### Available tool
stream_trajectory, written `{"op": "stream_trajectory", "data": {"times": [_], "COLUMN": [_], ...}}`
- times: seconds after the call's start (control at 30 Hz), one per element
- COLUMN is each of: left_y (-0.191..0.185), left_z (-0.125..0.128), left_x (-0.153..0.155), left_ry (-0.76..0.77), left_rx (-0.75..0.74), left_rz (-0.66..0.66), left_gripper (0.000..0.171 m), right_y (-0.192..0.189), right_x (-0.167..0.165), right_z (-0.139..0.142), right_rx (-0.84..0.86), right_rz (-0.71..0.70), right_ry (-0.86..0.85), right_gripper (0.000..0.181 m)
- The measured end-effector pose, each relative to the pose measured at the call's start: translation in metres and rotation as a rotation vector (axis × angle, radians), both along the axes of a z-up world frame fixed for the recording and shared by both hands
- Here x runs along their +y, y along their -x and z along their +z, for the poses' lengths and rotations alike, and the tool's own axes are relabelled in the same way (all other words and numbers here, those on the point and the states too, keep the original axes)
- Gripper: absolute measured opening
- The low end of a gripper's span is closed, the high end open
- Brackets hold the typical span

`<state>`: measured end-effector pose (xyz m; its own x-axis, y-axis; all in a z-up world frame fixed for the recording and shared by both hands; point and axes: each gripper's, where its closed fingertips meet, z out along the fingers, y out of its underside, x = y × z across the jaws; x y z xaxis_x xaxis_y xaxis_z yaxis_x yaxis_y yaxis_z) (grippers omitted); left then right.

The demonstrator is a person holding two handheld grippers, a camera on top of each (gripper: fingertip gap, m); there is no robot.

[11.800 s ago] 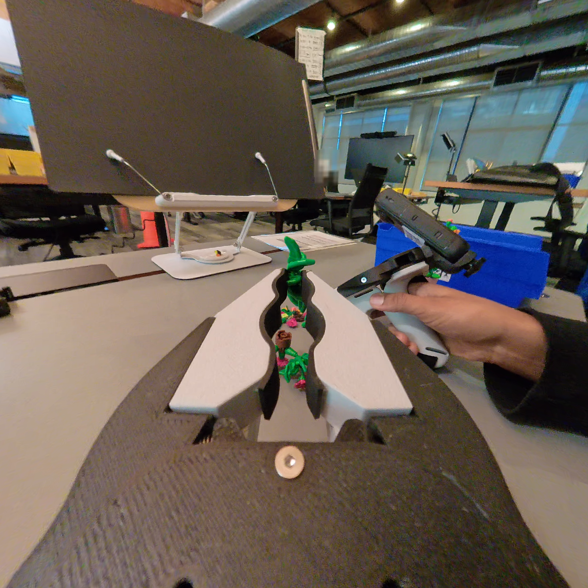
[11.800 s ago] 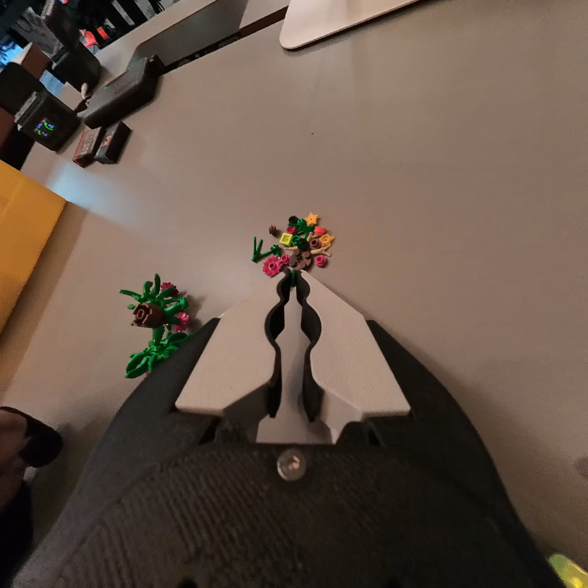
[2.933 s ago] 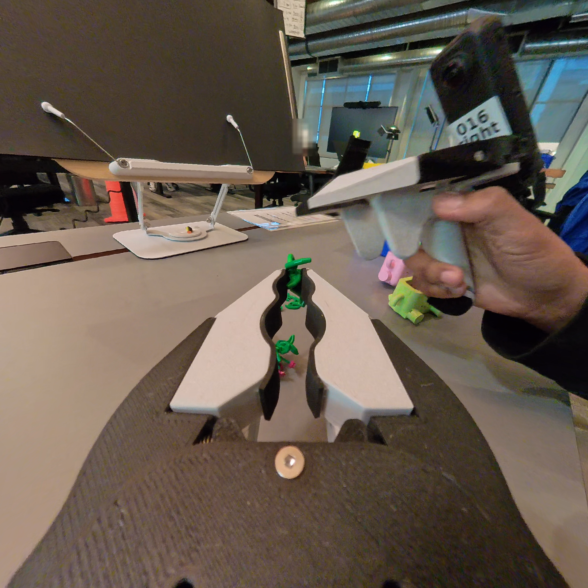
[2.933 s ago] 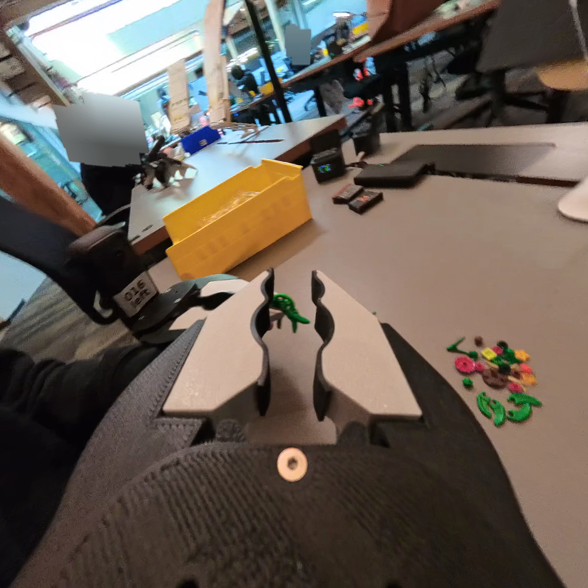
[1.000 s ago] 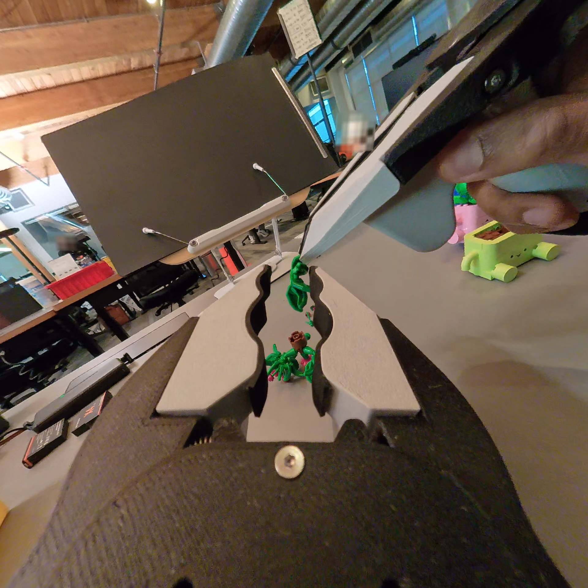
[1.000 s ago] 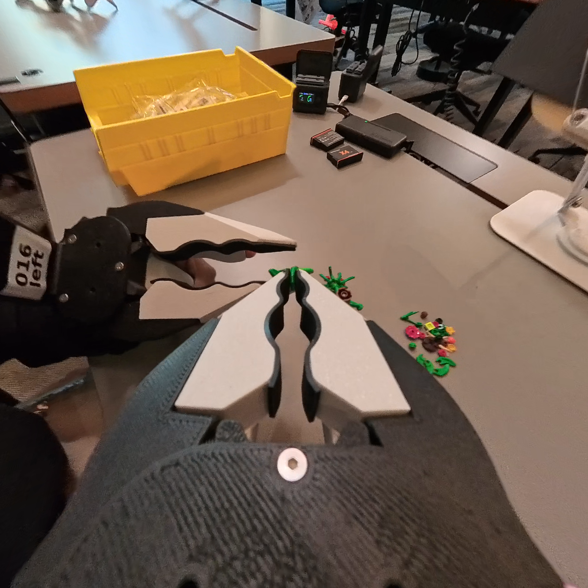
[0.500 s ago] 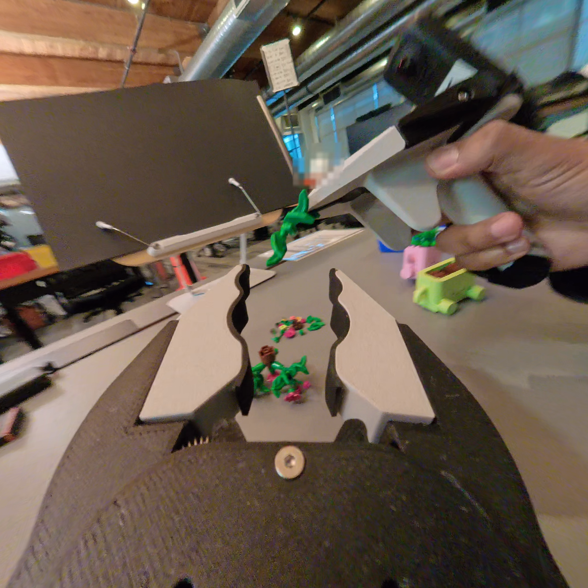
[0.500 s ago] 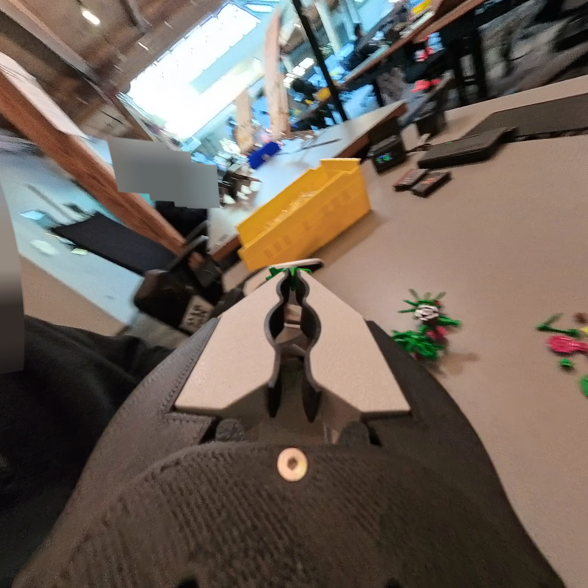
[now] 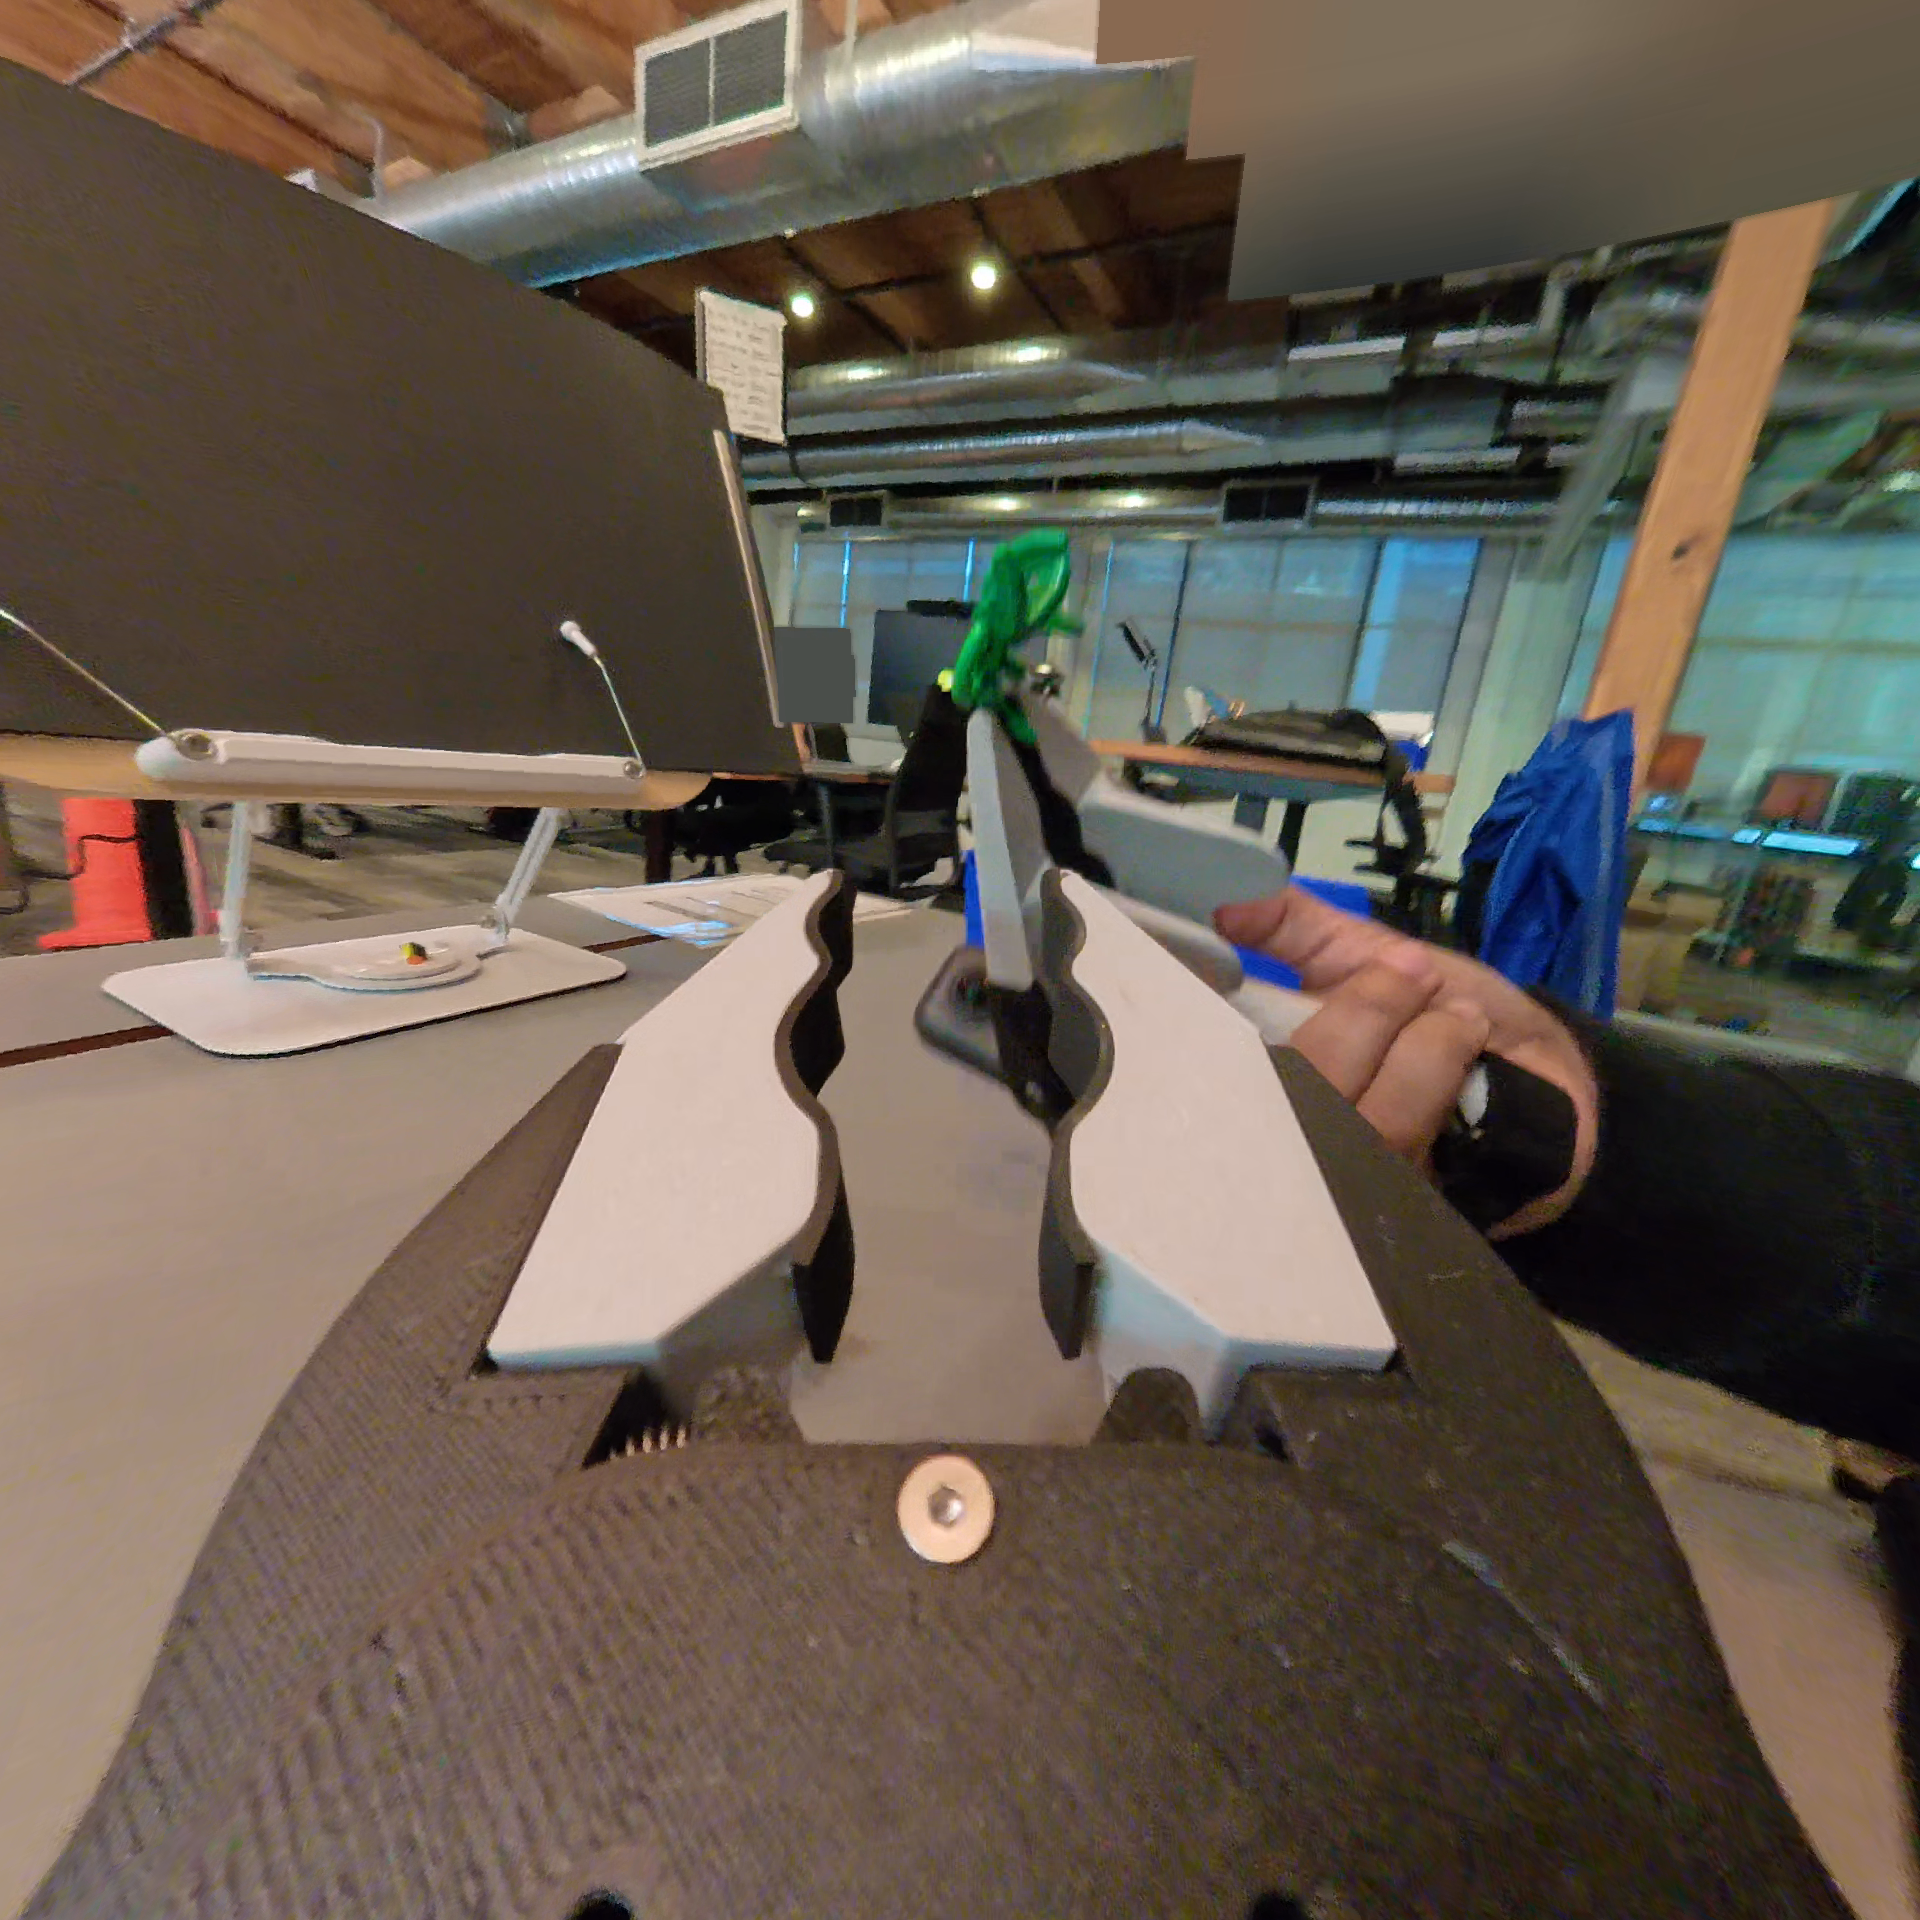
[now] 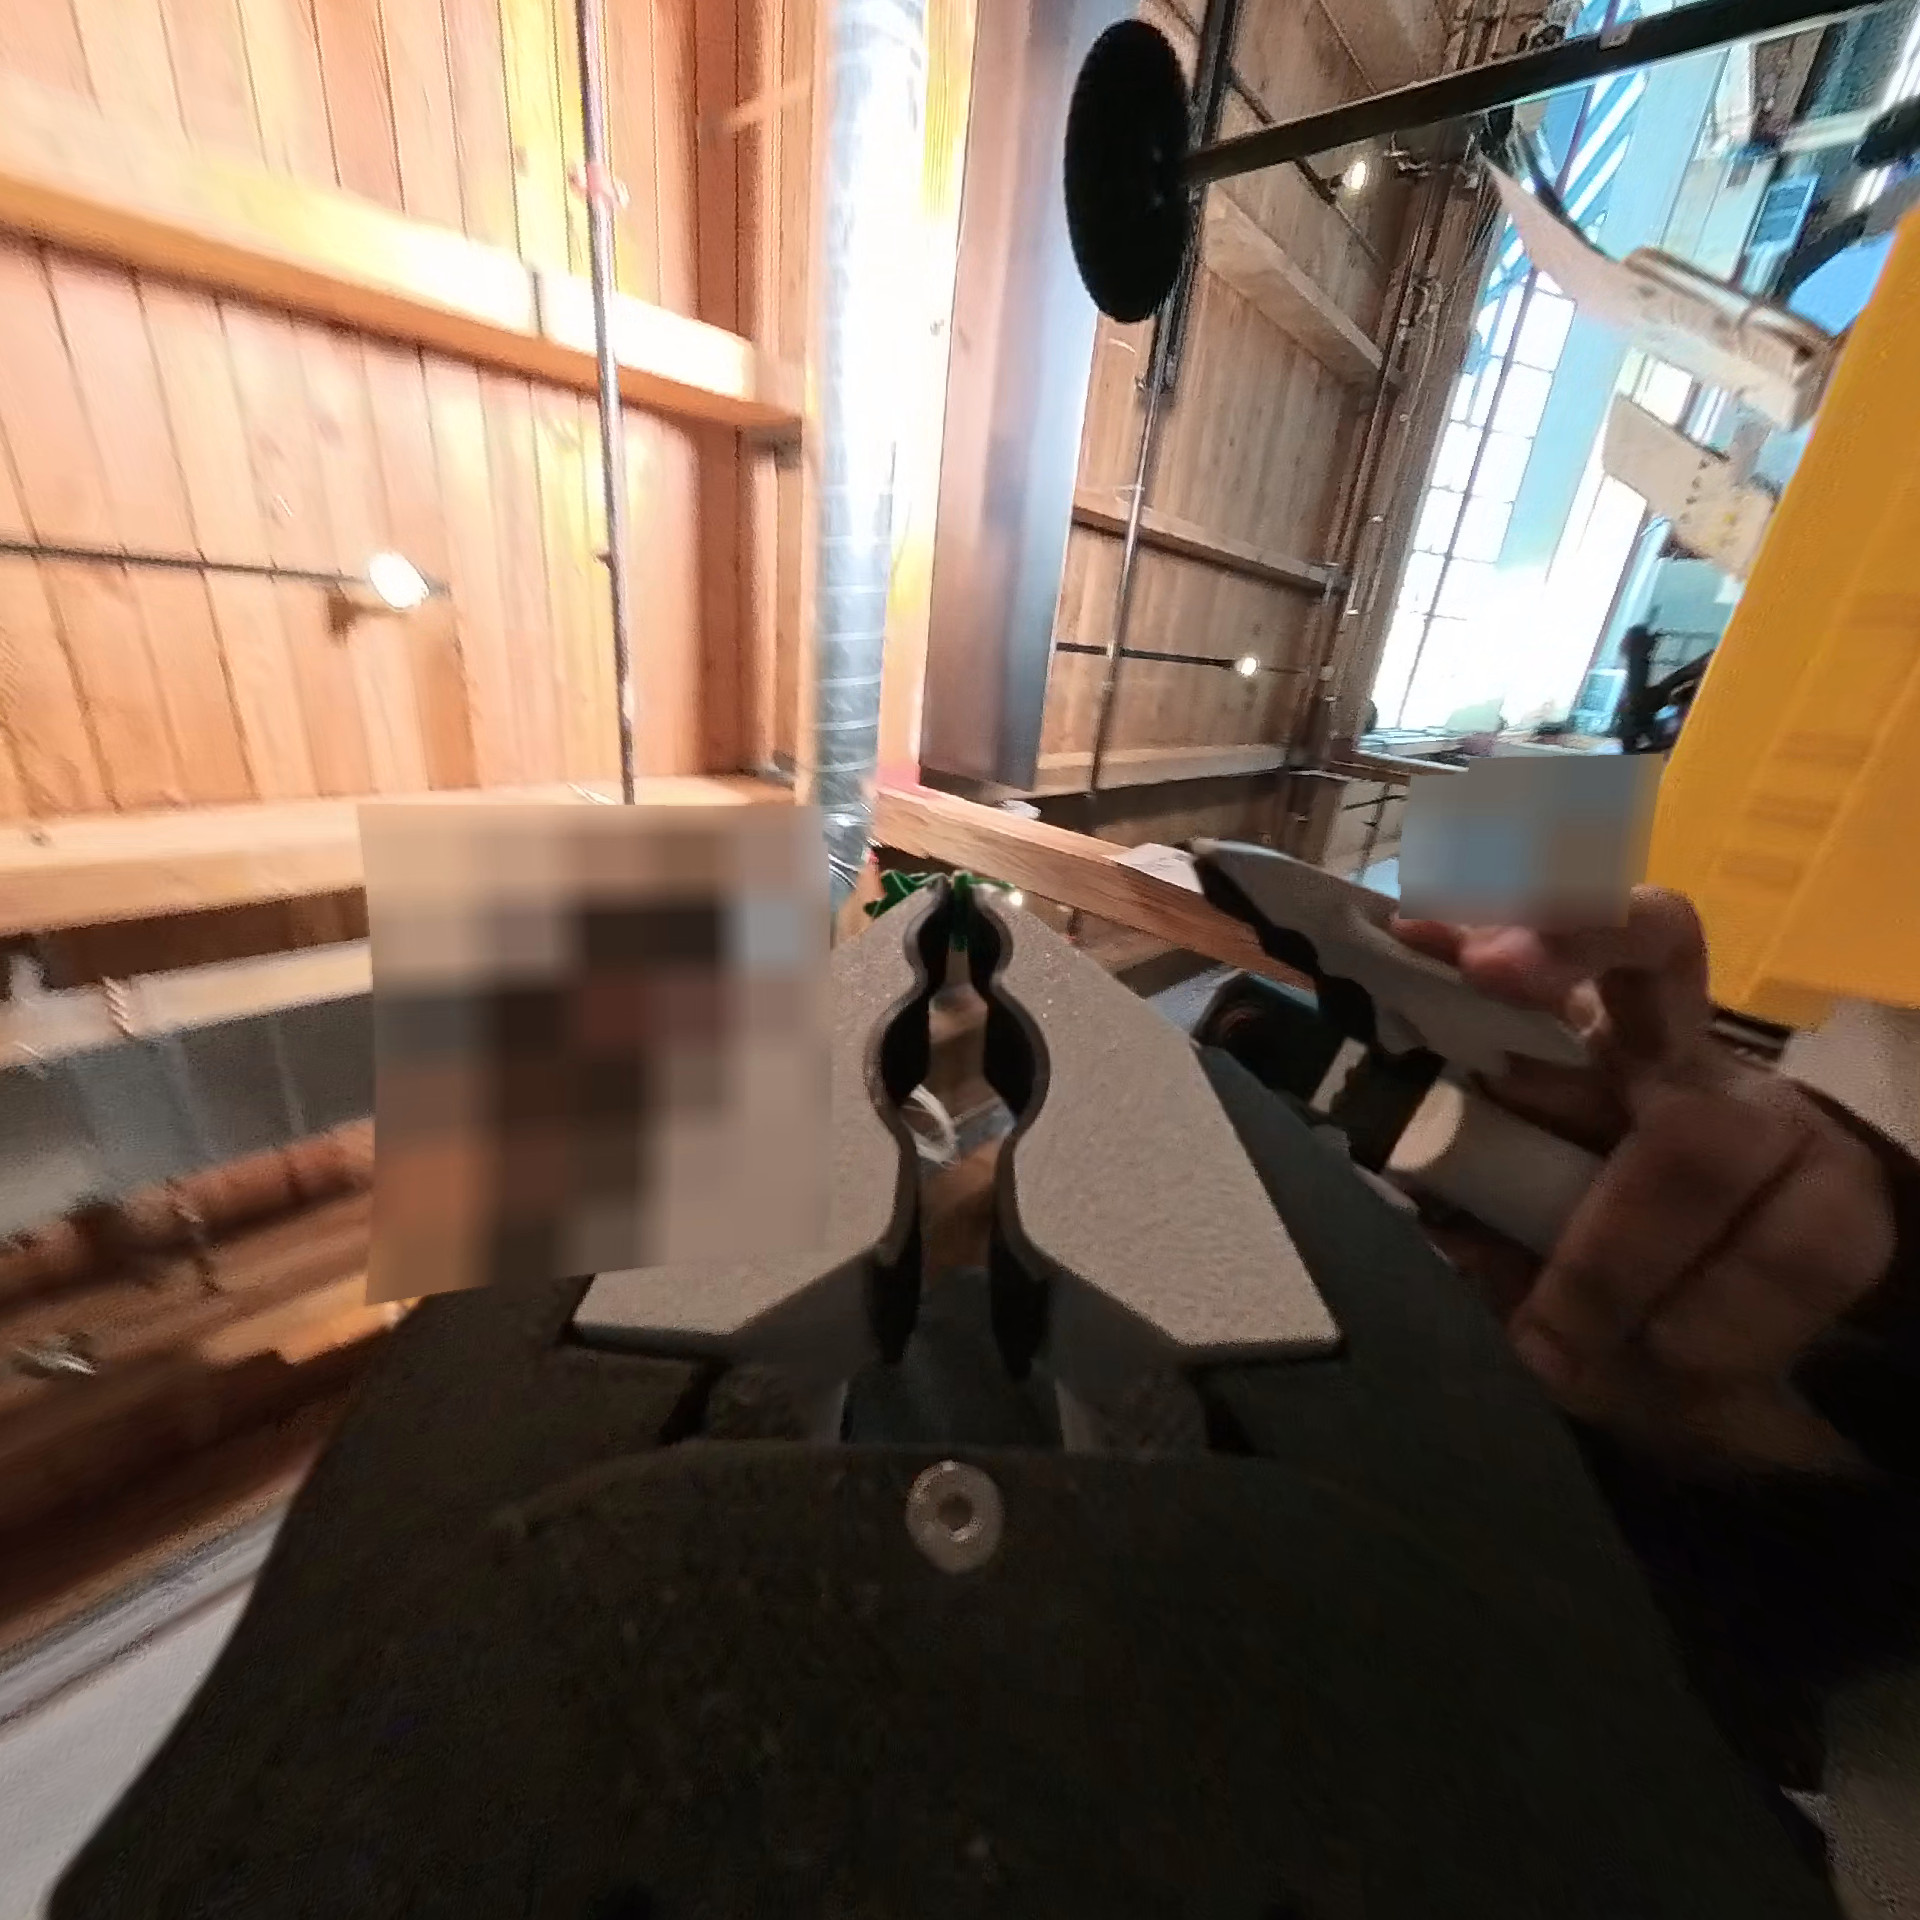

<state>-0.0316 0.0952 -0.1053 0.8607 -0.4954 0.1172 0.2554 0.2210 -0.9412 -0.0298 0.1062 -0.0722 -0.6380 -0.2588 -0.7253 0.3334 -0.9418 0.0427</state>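
My right gripper (image 10: 954, 906) is shut on a small green toy plant stem (image 10: 961, 891) and points steeply up at the wooden ceiling. In the left wrist view the right gripper (image 9: 1006, 722) stands nearly upright above the grey table (image 9: 208, 1164), with the green stem (image 9: 1013, 623) sticking out of its tip and a hand (image 9: 1403, 1018) on its grip. My left gripper (image 9: 940, 894) is open and empty, level over the table, just in front of the right gripper. Its fingers (image 10: 1340, 940) show at the right of the right wrist view.
A black board (image 9: 364, 468) leans on a white stand (image 9: 364, 966) at the back left of the table. A yellow bin (image 10: 1818, 623) fills the right edge of the right wrist view. A blue jacket (image 9: 1548, 862) hangs on a chair beyond the table. An orange cone (image 9: 99, 873) stands on the floor.
The right gripper has swung upward with the green stem and now points at the ceiling. The left gripper stays open and has levelled; the loose flower pieces have left both views.
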Motion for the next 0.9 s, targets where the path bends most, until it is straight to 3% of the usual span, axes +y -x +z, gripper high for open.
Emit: {"op": "stream_trajectory", "data": {"times": [0.03, 0.2, 0.3, 0.37, 0.53, 0.63, 0.73, 0.9], "left_y": [0.003, 0.012, 0.013, 0.012, 0.012, 0.023, 0.033, 0.027], "left_z": [0.003, 0.013, 0.013, 0.013, 0.009, 0.011, 0.007, -0.002], "left_x": [-0.001, -0.007, -0.008, -0.009, -0.005, -0.003, 0.002, 0.008], "left_ry": [-0.004, -0.020, -0.022, -0.023, 0.007, 0.027, 0.071, 0.186], "left_rx": [-0.034, -0.136, -0.124, -0.113, -0.129, -0.245, -0.361, -0.511], "left_rz": [-0.012, -0.064, -0.069, -0.068, -0.077, -0.075, -0.104, -0.288], "left_gripper": [0.034, 0.031, 0.010, 0.006, 0.005, 0.004, 0.005, 0.004], "right_y": [0.004, 0.019, 0.024, 0.024, 0.021, 0.016, 0.012, 0.012], "right_x": [-0.001, -0.015, -0.021, -0.021, -0.017, -0.007, 0.002, 0.003], "right_z": [-0.005, -0.023, -0.028, -0.029, -0.031, -0.031, -0.030, -0.035], "right_rx": [-0.009, -0.061, -0.092, -0.095, -0.103, -0.103, -0.159, -0.403], "right_rz": [0.021, 0.113, 0.140, 0.145, 0.123, 0.031, -0.154, -0.595], "right_ry": [0.051, 0.161, 0.154, 0.163, 0.144, 0.068, -0.181, -1.191], "right_gripper": [0.001, 0.000, 0.000, 0.000, 0.002, 0.012, 0.019, 0.028]}}
